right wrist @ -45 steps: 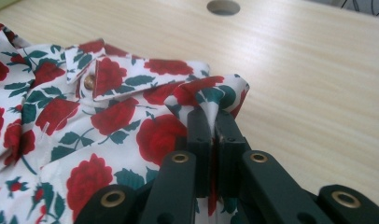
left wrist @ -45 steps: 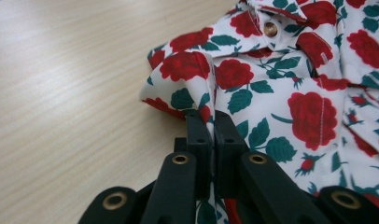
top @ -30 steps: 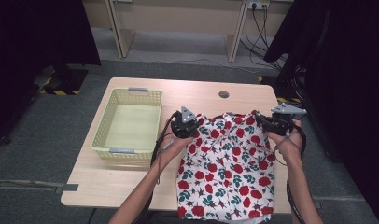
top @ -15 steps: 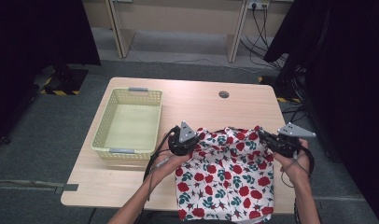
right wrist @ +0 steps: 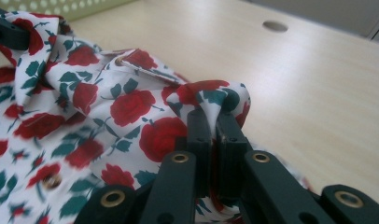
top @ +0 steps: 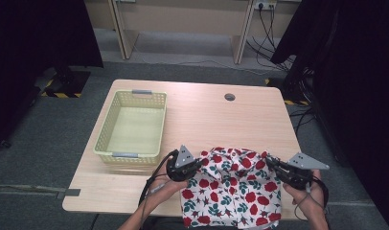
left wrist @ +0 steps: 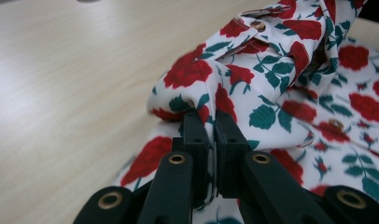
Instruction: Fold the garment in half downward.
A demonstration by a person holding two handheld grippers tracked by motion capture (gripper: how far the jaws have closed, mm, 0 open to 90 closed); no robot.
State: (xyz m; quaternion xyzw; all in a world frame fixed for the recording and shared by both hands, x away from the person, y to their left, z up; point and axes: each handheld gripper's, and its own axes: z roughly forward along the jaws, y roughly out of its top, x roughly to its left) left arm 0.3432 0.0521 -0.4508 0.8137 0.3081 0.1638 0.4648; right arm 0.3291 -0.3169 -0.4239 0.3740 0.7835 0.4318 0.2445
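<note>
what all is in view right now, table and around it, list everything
floral shirt: one, white with red roses and green leaves, brass snaps, near edge of the table, partly folded, pinched at two corners
basket: one, pale yellow-green plastic mesh, left part of the table, nothing in it
table: one, light wood, centre of the high view
cable hole: one, grey, far side of the tabletop
black curtains: two, at the left and right of the room
wall socket: one, white, far wall, cables hanging from it
left tool: one, black, shut on the shirt's left corner
right tool: one, black, shut on the shirt's right corner
forearms: two, entering from the bottom edge
</note>
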